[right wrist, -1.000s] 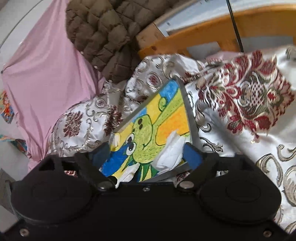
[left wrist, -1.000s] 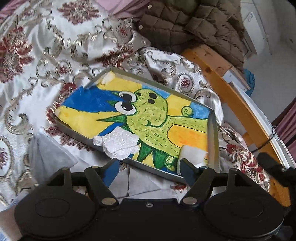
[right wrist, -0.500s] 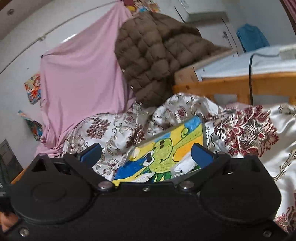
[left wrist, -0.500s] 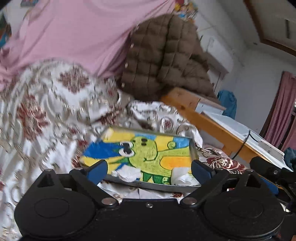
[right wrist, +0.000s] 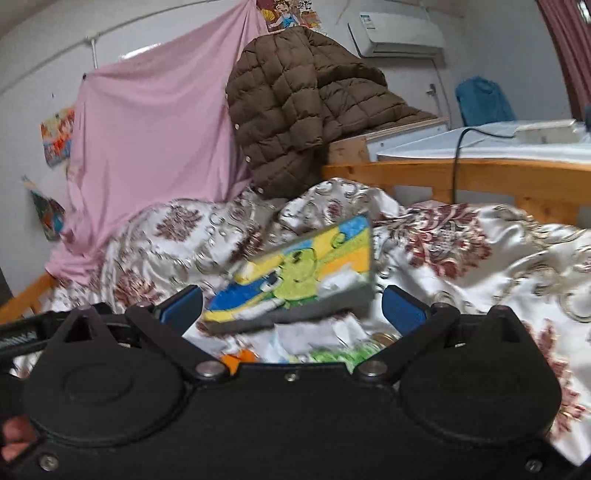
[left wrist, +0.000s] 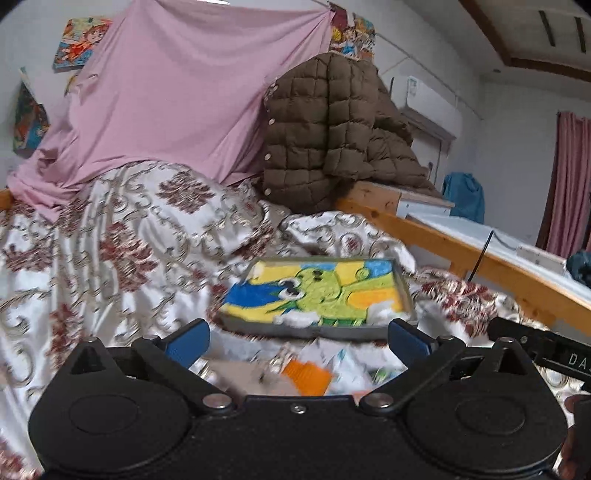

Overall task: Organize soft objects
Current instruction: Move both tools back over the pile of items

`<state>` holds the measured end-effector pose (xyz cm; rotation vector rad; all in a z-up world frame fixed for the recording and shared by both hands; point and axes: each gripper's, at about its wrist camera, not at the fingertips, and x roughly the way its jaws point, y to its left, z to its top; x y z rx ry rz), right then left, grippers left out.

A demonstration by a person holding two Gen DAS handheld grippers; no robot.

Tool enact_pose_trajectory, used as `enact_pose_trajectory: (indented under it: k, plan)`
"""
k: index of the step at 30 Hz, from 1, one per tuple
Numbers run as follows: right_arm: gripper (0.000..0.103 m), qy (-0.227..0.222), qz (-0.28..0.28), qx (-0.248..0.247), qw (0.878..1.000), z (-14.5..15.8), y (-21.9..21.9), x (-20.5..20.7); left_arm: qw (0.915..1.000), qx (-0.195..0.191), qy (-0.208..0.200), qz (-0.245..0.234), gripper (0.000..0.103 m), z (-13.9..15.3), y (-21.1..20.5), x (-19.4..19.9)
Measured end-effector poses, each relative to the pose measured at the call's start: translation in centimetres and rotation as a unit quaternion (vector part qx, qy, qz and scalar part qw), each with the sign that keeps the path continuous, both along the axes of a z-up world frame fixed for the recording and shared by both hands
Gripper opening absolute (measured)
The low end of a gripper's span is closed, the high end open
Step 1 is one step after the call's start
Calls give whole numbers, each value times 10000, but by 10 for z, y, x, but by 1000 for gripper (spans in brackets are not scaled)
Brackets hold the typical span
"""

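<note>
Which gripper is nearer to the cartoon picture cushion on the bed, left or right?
Right, slightly. The cushion lies just beyond the open right gripper; the open left gripper sits a little further back from it.

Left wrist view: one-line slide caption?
Open left gripper facing a cartoon picture tray on a floral bedspread.

White letters "DA" can be read on a black bar (left wrist: 554,354) at the right edge of the left wrist view; the rest is cut off by the frame. In the right wrist view, another black bar (right wrist: 22,338) at the left edge carries pale lettering too blurred to read. The air conditioner (right wrist: 397,31) bears a small label at its top left corner, also too small to read.
</note>
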<state>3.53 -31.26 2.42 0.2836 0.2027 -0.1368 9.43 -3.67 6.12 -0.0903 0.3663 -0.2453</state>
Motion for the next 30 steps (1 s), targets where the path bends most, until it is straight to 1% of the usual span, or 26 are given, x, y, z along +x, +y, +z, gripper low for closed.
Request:
enact_pose_trajectory:
  k: [4,5,8,11,15,17,19,23,25,28,30]
  plan:
    - [103,186,-135,-160,9996,-8,11,-18,9997,-52,191,171,102,-7,14,-19]
    - [103,240,-123,-177,9995,-5,13,-25,9995,-54,227,209,102,-9,16,-22]
    - [103,321,18,-138,9994,-6,18,-40,9984,99,473,285,102,-21,22,-32]
    - [103,417,39,-157,9990,-8,25,-54,9960,278,815,252,102,-37,25,-38]
    - [103,654,88,-233,9975,-11,37,-72,9933,427,1050,236,102,-49,26,-44]
    - [103,823,115,-279,9962,-14,41,-74,9916,512,1178,145,102,-53,26,-42]
    - [103,1069,114,-343,9936,-19,44,-73,9903,496,1295,69,102,-55,25,-41]
    - [102,1649,210,-468,9850,-30,55,-73,9869,434,1554,59,102,-60,27,-36]
    - [102,1980,344,-580,9779,-35,62,-68,9844,450,1702,28,102,-63,26,-31]
    - [102,2398,447,-884,9658,-43,76,-56,9776,439,2046,-228,102,-70,24,-22]
    - [102,2655,543,-1004,9573,-48,82,-48,9754,472,2133,-279,102,-73,22,-19]
